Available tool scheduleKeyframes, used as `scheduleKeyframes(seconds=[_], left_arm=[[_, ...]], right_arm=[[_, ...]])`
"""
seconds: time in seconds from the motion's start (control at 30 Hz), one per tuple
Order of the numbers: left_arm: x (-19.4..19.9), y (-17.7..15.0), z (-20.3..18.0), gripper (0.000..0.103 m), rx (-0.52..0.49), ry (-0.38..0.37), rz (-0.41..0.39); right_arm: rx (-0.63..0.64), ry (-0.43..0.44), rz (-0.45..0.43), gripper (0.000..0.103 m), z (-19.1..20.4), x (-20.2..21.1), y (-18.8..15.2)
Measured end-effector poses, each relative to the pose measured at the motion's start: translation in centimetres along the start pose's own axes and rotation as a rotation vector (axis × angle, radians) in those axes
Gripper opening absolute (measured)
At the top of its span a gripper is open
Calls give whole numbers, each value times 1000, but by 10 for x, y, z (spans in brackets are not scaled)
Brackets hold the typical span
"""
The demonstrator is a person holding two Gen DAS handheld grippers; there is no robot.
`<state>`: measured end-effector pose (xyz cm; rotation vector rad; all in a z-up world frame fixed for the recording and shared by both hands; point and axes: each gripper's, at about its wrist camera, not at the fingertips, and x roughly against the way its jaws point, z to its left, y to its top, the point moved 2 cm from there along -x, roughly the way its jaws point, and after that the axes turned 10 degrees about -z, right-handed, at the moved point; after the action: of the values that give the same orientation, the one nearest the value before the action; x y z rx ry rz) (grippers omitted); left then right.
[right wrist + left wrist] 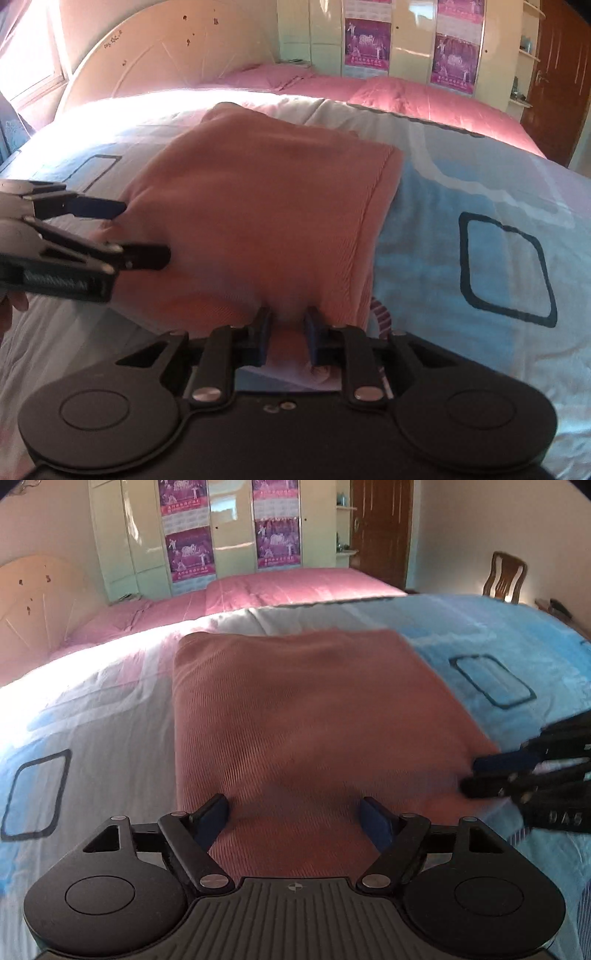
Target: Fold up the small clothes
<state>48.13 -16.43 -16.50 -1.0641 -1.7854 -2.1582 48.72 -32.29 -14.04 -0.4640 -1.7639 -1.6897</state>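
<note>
A salmon ribbed garment (303, 709) lies folded into a rough rectangle on the bed. In the left wrist view my left gripper (293, 810) hovers open over its near edge, the wide-spread fingers standing either side of the cloth without pressing it. The right gripper (471, 777) comes in from the right at the garment's near right corner. In the right wrist view the garment (266, 199) fills the middle, and my right gripper (289, 326) is shut on a bunched fold of its near edge. The left gripper (146, 232) reaches in from the left, open at the cloth's left edge.
The bed carries a white and blue sheet (498, 638) printed with dark rounded squares (506, 266). A pink blanket (295, 587) lies beyond it, by a cream headboard (166, 48). A wardrobe with posters (192, 542), a wooden door (380, 528) and a chair (506, 576) stand behind.
</note>
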Motion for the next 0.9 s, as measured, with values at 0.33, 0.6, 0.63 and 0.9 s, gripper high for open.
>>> scheduleKeyframes(seconds=[0.33, 0.6, 0.63, 0.9], left_arm=[[26, -31, 6, 76, 85, 29, 46], [38, -18, 12, 76, 146, 36, -15], [38, -20, 13, 76, 142, 50, -17], [30, -37, 35, 76, 195, 102, -2]], right_arm=[[16, -18, 37, 24, -6, 16, -14], [-21, -29, -18, 31, -7, 28, -1], [-40, -32, -2, 36, -9, 23, -2], [-114, -1, 8, 34, -15, 7, -12]])
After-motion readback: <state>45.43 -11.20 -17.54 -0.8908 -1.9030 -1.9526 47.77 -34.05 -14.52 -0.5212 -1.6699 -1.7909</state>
